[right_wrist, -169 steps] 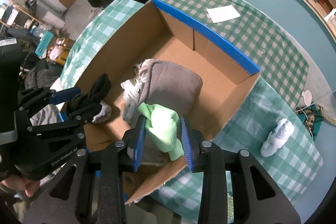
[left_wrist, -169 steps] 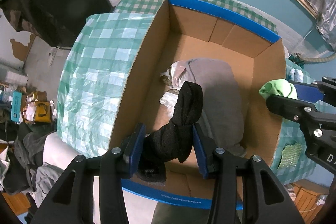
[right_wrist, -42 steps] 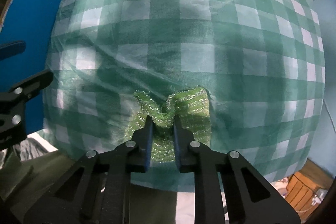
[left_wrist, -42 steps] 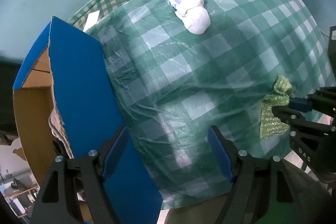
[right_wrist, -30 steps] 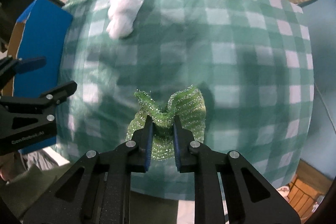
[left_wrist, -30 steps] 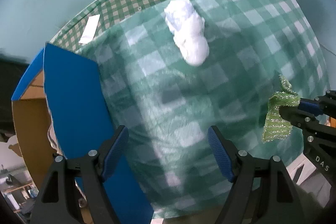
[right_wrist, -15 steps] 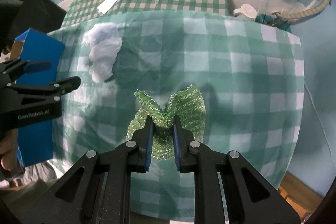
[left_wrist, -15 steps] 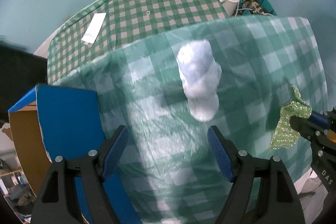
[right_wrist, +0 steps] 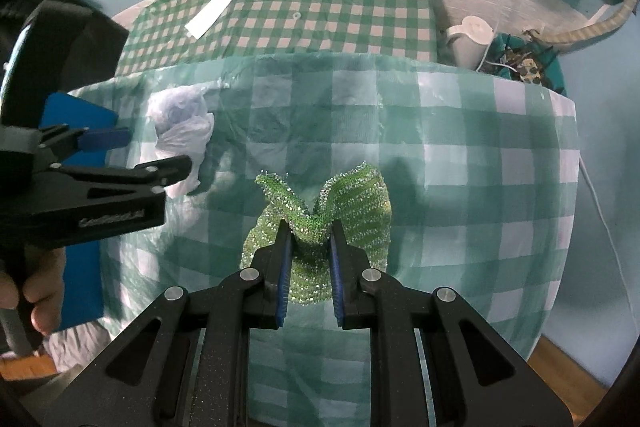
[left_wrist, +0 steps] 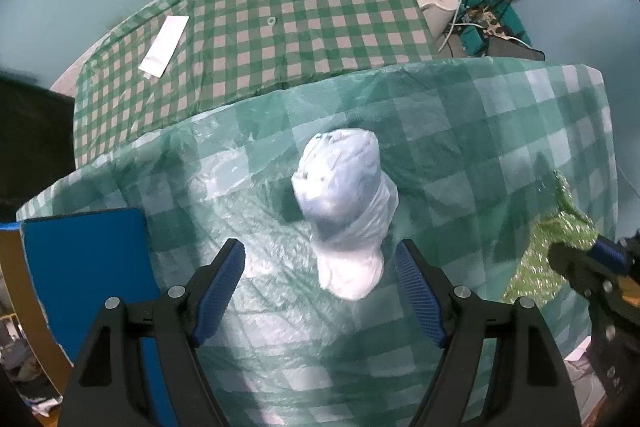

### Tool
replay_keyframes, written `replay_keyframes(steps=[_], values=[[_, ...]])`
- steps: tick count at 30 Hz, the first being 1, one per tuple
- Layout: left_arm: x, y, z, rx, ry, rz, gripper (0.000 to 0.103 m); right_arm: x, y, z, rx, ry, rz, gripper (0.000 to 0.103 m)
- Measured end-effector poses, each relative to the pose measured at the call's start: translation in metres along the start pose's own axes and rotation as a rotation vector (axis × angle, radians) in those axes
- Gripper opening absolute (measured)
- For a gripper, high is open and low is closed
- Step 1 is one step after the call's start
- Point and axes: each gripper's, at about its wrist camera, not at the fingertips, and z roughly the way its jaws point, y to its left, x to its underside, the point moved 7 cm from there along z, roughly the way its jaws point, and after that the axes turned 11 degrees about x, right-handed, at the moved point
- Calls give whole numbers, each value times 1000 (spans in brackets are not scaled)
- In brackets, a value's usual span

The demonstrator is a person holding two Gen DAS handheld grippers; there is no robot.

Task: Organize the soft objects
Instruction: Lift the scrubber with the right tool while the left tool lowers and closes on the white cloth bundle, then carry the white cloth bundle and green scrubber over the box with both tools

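Note:
A white bundle wrapped in clear plastic [left_wrist: 344, 211] lies on the green checked tablecloth [left_wrist: 460, 155]. My left gripper [left_wrist: 320, 259] is open and empty, its jaws wide on either side of the bundle's near end. My right gripper [right_wrist: 309, 229] is shut on a sparkly green knitted cloth [right_wrist: 344, 199] and holds it above the tablecloth [right_wrist: 460, 155]. The cloth also shows at the right of the left wrist view [left_wrist: 548, 259]. The bundle shows in the right wrist view [right_wrist: 180, 123], partly behind the left gripper [right_wrist: 156, 155].
The blue-edged cardboard box [left_wrist: 80, 267] stands at the left; it also shows in the right wrist view [right_wrist: 80, 275]. A second checked table [left_wrist: 280, 19] behind holds a white paper slip [left_wrist: 164, 45]. A white kettle [left_wrist: 438, 1] and cables sit at the back right.
My left gripper has moved from beside the box toward the white bundle, which now lies between its open jaws. My right gripper has lifted the green cloth off the tablecloth.

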Motion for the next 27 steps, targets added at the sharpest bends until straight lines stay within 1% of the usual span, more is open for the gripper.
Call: replay_keyframes(steps=[3, 9, 12, 13, 14, 15, 16, 17, 18, 22, 27], values=[[-5, -1, 3, 3, 5, -20, 79, 0, -2, 0, -2, 1, 1, 16], [-11, 0, 15, -21, 24, -36, 79, 0, -3, 1, -11, 4, 5, 16], [-13, 2, 18, -34, 16, -45, 78, 0, -3, 1, -13, 6, 3, 16], [-13, 2, 19, -38, 13, -51, 76, 0, -4, 1, -11, 5, 1, 16], [-13, 2, 19, -41, 9, -55, 66, 0, -4, 1, -11, 5, 0, 16], [-12, 1, 19, -44, 7, -56, 60, -1, -4, 1, -12, 4, 0, 16], [-10, 0, 19, -45, 14, -56, 48, 0, -3, 1, -11, 4, 2, 16], [-9, 0, 20, -44, 19, -56, 41, -1, -4, 1, -11, 2, 0, 16], [-8, 0, 20, -44, 18, -56, 41, 0, -3, 1, -11, 0, -1, 16], [-4, 1, 13, -37, -32, -59, 39, -1, 0, -3, -2, -11, -13, 16], [5, 5, 1, -38, -60, -64, 39, 0, 6, -7, 4, -21, -25, 16]])
